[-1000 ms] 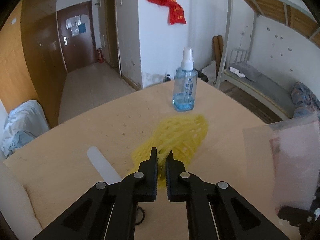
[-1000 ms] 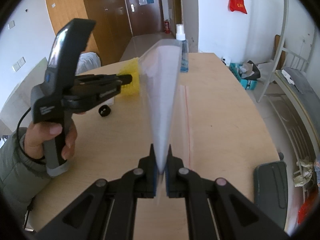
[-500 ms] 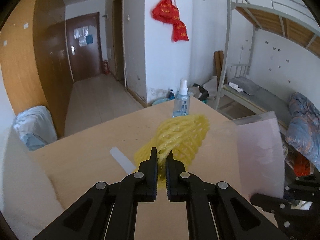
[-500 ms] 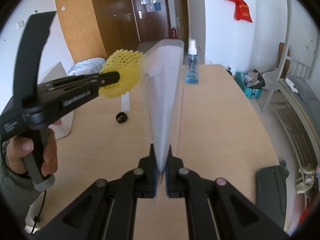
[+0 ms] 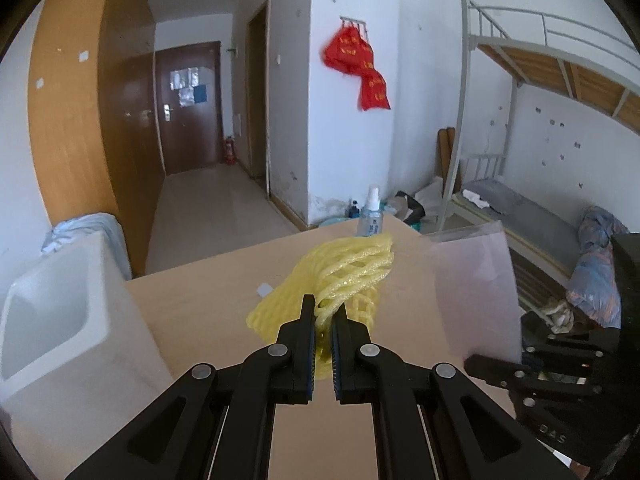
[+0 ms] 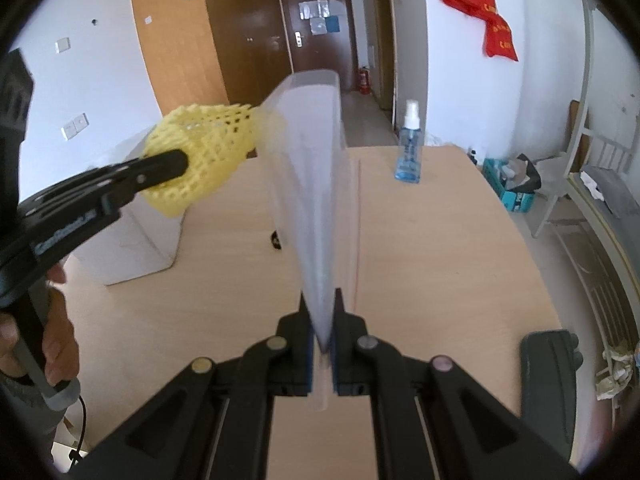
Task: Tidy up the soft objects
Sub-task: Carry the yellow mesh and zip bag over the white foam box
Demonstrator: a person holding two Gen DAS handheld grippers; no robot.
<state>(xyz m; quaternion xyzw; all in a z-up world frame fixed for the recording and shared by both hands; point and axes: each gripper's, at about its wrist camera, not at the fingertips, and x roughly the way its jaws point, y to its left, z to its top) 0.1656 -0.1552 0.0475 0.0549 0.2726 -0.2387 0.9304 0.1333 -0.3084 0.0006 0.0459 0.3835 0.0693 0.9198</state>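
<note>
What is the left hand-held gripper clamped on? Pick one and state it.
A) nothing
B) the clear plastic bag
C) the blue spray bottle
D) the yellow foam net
D: the left hand-held gripper is closed on the yellow foam net, lifted off the table; the clear plastic bag sits in the right hand-held gripper, and the spray bottle stands untouched.

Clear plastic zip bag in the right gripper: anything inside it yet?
The clear plastic zip bag looks empty; the yellow foam net sleeve, in the left gripper, is beside its mouth. Haze hides details.
</note>
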